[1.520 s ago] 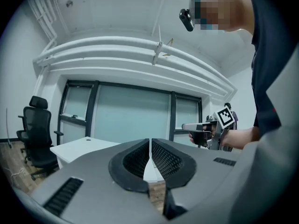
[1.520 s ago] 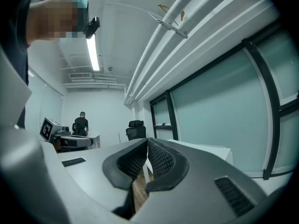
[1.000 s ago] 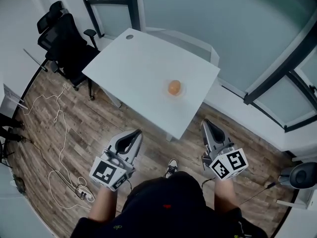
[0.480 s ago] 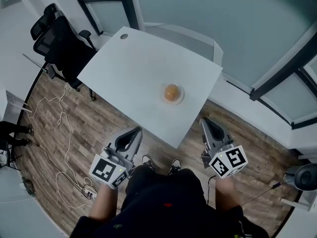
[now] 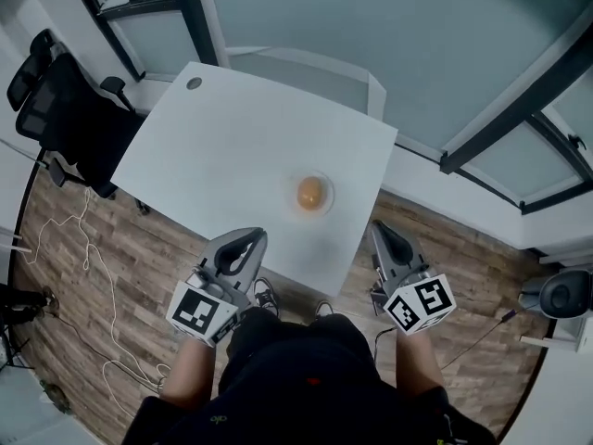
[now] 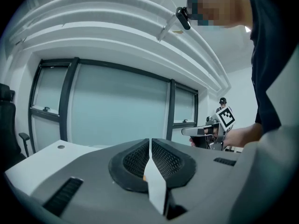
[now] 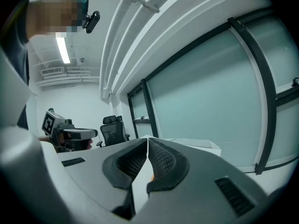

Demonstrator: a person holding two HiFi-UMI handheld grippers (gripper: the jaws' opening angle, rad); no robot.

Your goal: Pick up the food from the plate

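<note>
A round orange piece of food (image 5: 310, 192) lies on a small clear plate (image 5: 324, 206) near the front right of a white table (image 5: 232, 146). Both grippers hover short of the table's near edge, apart from the plate. In the head view my left gripper (image 5: 248, 240) is below and left of the plate, and my right gripper (image 5: 378, 230) is below and right of it. The left gripper view shows its jaws (image 6: 150, 142) closed together with nothing between them. The right gripper view shows the same for its jaws (image 7: 147, 142). An orange sliver shows behind each jaw gap.
A black office chair (image 5: 56, 100) stands left of the table. White cables (image 5: 88, 248) trail over the wooden floor. Frosted glass walls with dark frames (image 5: 500, 109) run behind the table. A grey round device (image 5: 565, 295) sits on the floor at far right.
The person has stepped forward to the table. The plate now lies closer to both grippers, which reach the table's near edge. Both jaws stay closed.
</note>
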